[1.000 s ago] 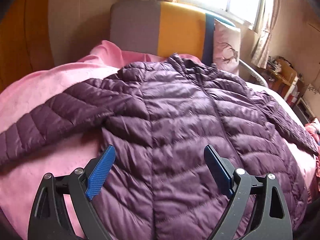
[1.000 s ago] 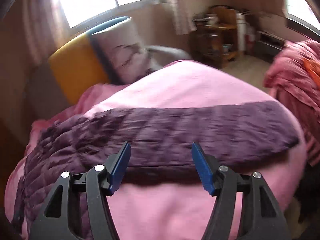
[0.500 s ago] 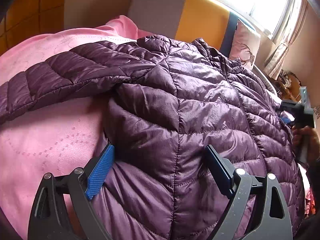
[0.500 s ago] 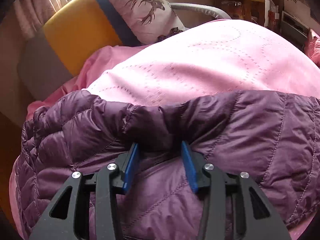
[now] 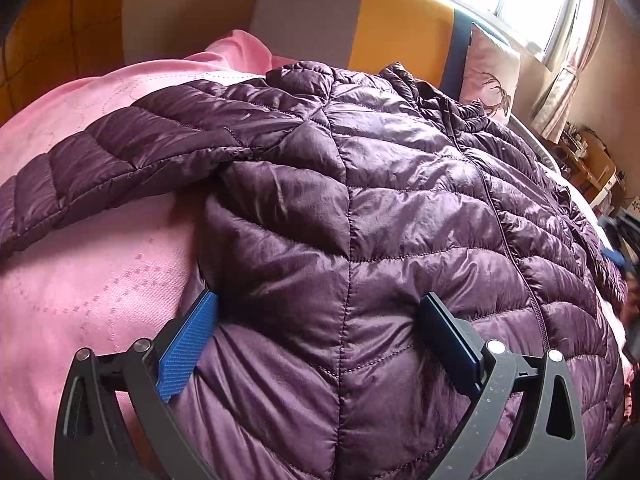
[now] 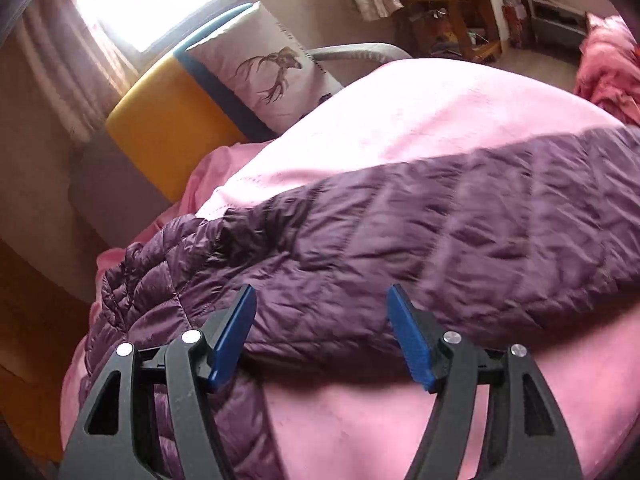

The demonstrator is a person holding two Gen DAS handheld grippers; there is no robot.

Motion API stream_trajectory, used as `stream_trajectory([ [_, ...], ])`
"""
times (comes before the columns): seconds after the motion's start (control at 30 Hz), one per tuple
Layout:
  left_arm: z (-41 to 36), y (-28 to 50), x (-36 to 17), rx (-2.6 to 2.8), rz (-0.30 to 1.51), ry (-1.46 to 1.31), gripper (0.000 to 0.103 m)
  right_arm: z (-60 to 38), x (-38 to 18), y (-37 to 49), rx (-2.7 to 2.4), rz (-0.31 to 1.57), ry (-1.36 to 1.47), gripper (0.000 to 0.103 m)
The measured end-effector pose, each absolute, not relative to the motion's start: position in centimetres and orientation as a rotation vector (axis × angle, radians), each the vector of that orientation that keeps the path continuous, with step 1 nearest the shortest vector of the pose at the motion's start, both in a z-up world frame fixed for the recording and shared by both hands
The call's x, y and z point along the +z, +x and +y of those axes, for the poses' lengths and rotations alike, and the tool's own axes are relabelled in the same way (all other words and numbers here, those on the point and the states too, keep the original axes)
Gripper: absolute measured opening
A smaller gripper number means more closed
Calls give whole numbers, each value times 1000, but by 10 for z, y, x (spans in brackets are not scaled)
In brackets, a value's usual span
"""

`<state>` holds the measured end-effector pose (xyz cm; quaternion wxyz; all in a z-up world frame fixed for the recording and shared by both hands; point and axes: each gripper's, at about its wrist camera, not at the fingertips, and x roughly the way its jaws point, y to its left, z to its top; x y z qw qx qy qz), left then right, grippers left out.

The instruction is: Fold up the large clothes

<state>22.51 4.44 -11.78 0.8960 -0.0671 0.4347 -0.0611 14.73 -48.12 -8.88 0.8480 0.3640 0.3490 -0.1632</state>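
A purple quilted down jacket (image 5: 400,208) lies spread front-up on a pink bed cover (image 5: 92,280), zipper closed, one sleeve (image 5: 120,160) stretched to the left. My left gripper (image 5: 320,340) is open, its blue pads pressed against the jacket's lower left side panel. In the right wrist view the other sleeve (image 6: 460,240) stretches to the right across the pink cover (image 6: 420,120). My right gripper (image 6: 320,328) is open and empty just in front of that sleeve near the armpit.
A grey, yellow and blue headboard (image 5: 360,20) stands behind the jacket, with a deer-print pillow (image 6: 272,76) against it. A wooden shelf unit (image 6: 452,8) and a heap of pink cloth (image 6: 608,68) lie beyond the bed's right side.
My right gripper was closing on the jacket near the armpit half a second ago; now it is open and pulled back. My left gripper pushed a little closer onto the side panel.
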Motion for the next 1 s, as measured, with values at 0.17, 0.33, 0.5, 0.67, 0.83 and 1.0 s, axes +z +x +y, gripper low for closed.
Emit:
stream_trajectory([
  [0.17,44,225,-118,-126,899,-140,99,-534,-96,61,-522,653,923,69],
  [0.33,44,225,-118,-125,900,-138,99,-602,-106,18,-666,530,1144,52],
  [0.5,42,225,-119,-120,901,-130,99,-627,-81,40,-715,559,1058,16],
  [0.67,40,226,-119,-113,905,-116,99,-569,-26,100,-523,559,786,11],
  [0.83,38,226,-120,-108,910,-105,99,-457,2,181,-231,626,545,11],
  [1.0,40,227,-118,-129,924,-110,99,-338,-14,246,-23,729,424,10],
])
